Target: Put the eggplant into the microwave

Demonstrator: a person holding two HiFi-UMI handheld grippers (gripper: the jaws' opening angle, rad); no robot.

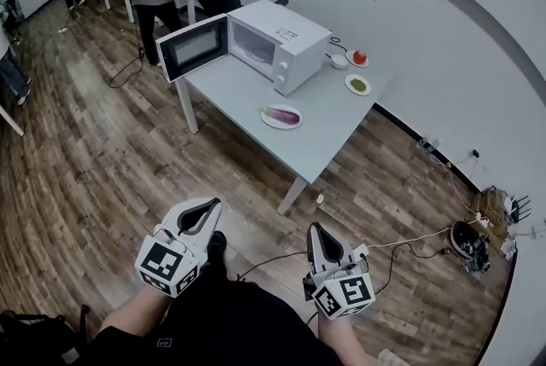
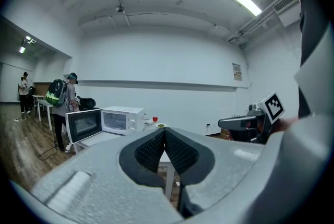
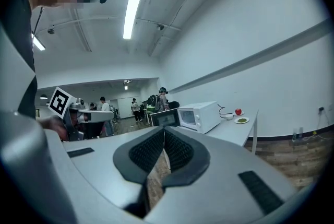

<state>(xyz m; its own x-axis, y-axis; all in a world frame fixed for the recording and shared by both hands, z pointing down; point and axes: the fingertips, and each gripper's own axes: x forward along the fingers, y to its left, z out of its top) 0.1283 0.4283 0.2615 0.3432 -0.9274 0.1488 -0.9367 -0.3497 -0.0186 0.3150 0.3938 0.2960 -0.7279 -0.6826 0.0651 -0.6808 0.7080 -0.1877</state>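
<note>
Currently I find the left gripper [image 2: 164, 133] and the right gripper [image 3: 163, 132] clenched on nothing, jaws together, well apart from the table [image 1: 328, 138]. The eggplant [image 1: 282, 114] lies on a white plate [image 1: 265, 111] near the microwave [image 1: 286, 40], whose door [image 1: 194, 48] stands open.

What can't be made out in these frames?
- Microwave cavity, head view: too small and glary to tell if empty.
- Eggplant: in neither gripper view; left gripper and right gripper bodies block the table's near end.
- Red item, green food beyond the microwave: too small to identify in any view.
</note>
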